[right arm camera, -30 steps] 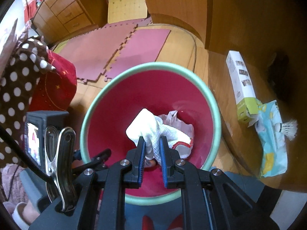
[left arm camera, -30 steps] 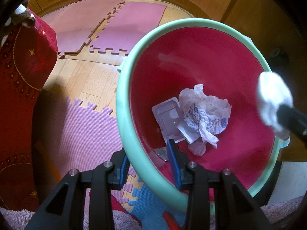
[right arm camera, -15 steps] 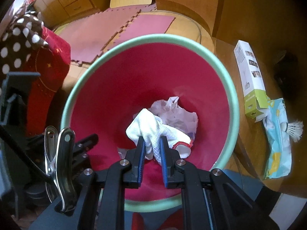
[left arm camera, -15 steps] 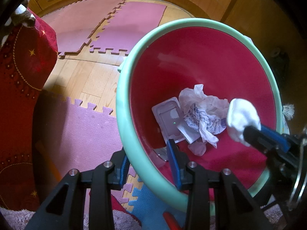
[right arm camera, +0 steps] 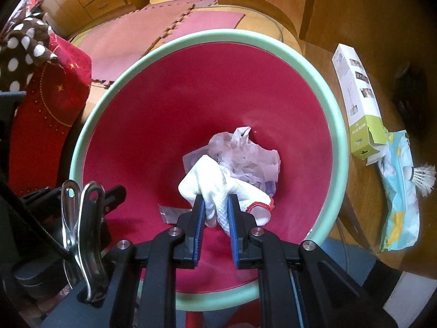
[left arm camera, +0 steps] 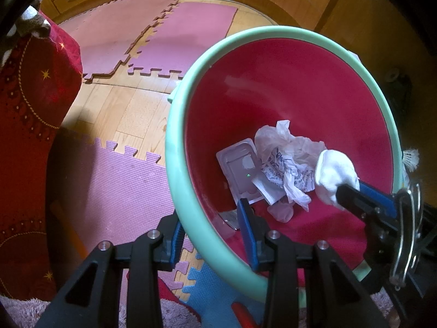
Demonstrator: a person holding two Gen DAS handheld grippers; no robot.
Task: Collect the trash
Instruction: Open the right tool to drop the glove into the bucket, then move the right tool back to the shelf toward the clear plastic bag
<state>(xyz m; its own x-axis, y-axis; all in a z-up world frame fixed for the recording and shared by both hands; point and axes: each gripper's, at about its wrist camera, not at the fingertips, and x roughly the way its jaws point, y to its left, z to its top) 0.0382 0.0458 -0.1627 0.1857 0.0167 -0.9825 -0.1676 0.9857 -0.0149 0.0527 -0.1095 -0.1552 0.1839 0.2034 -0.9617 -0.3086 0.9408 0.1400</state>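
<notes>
At the left, our left hand-held gripper (left arm camera: 210,235) is clamped on the near rim of the basin (left arm camera: 174,147), one finger outside the mint-green lip and one inside against the red wall. This holds the basin above the foam floor mats (left arm camera: 117,180).

Inside the basin, on its bottom, lie a clear plastic tray (left arm camera: 240,166) and, touching it, a crumpled plastic bag (left arm camera: 286,161).

Further right, our right hand-held gripper (right arm camera: 215,213) is clamped on a white knitted glove with a red cuff (right arm camera: 215,183), which hangs inside the basin just above the crumpled bag.

At the far right, on the wooden tabletop (right arm camera: 363,205) outside the basin, we see an open carton (right arm camera: 357,101), a tissue pack (right arm camera: 398,191) and a shuttlecock (right arm camera: 422,176) near one another.

We judge the current step to be depositing the glove. The next move calls for parting the right fingers over the basin bottom, withdrawing upward clear of the rim, then addressing the tabletop items.
</notes>
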